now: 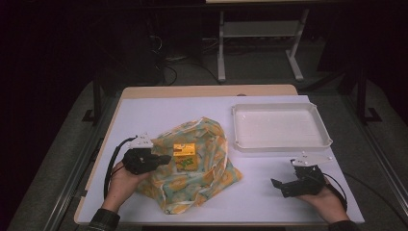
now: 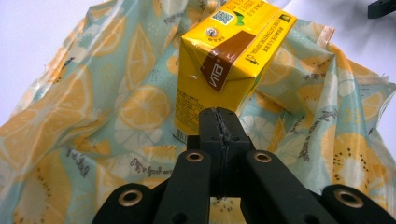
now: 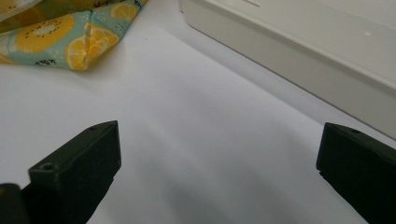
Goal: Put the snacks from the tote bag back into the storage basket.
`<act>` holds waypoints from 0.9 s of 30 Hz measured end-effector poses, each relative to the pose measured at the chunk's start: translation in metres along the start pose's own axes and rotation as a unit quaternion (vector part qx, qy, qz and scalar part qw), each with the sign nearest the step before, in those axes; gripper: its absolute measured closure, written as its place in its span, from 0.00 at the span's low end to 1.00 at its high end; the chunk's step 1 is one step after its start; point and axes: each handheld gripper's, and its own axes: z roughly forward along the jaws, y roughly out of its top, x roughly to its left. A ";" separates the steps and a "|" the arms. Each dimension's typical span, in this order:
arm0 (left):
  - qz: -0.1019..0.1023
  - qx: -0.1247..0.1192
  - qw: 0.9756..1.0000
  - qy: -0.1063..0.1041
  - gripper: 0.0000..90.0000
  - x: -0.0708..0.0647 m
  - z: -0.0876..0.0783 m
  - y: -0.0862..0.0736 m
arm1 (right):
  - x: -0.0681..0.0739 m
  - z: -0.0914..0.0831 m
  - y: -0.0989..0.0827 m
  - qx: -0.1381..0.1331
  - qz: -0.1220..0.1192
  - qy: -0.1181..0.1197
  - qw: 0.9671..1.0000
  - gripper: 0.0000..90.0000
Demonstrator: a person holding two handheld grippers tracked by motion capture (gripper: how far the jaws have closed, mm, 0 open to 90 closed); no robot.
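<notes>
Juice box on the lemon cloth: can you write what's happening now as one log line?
left claw: shut, beside juice box | juice box: on lemon cloth | right claw: open, over table | tray: empty

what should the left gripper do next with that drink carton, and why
Probably open the left gripper and ease it forward around the yellow drink carton. Its jaws are pressed shut just short of the carton's near bottom edge, so they grip nothing. The carton lies on the lemon-print cloth, the white tray sits empty, and the right gripper waits open on the table.
</notes>
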 end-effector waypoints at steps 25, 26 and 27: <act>0.012 0.015 1.000 -0.011 1.00 -0.011 0.011 0.003 | 0.000 -0.002 -0.001 -0.001 0.001 0.001 1.000 0.00; 0.014 0.015 1.000 -0.012 1.00 -0.012 0.011 0.004 | 0.000 -0.002 -0.001 -0.001 0.001 0.001 1.000 0.00; 0.016 0.015 1.000 -0.014 1.00 -0.012 0.011 0.004 | 0.000 -0.002 -0.001 -0.001 0.001 0.002 1.000 0.00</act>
